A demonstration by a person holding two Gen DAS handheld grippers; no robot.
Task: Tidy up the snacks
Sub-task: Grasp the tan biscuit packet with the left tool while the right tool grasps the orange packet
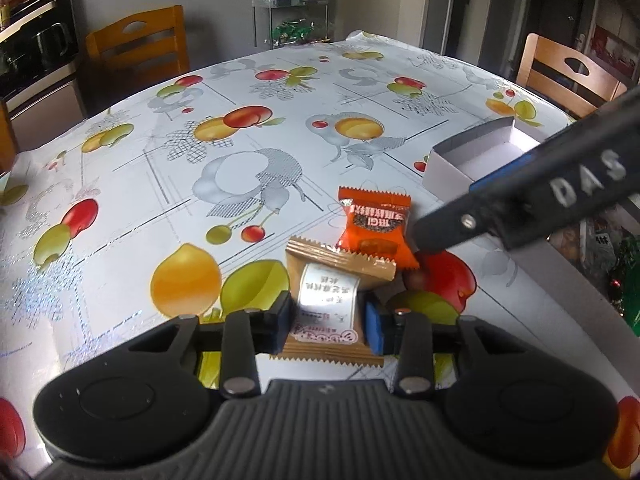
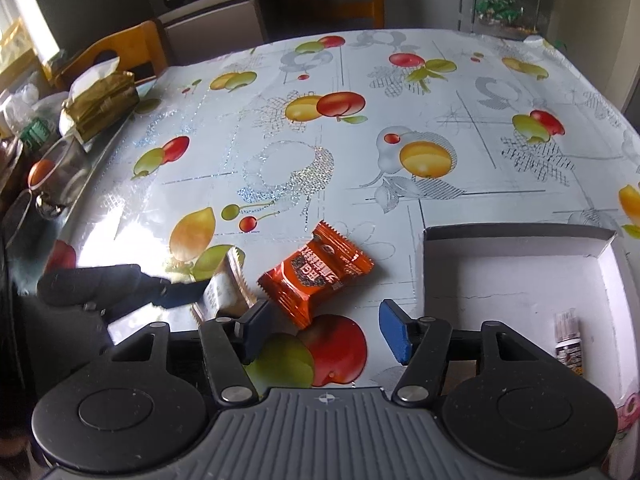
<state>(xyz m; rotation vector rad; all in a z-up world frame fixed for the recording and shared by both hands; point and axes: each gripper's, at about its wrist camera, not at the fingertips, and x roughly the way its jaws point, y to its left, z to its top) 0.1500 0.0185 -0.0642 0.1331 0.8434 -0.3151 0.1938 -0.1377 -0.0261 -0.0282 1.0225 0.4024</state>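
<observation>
A tan foil snack packet with a white label lies on the tabletop, which is covered in a glossy white oilcloth printed with fruit, and the left tongs pinch it, a blue pad pressed on each side of the wrapper. Just beyond it, touching or overlapping its far crimped edge, lies an orange foil snack packet with a dark label, flat on the cloth. The right tongs hang over the near end of that orange packet with their blue pads spread apart and nothing between them but the printed apple. To the right stands an open white cardboard box, shallow, with one small white-and-red packet in its near corner. Farther out, yellow wooden chairs stand around the tabletop, and a glass shelf rack with green-wrapped sweets stands behind it.
</observation>
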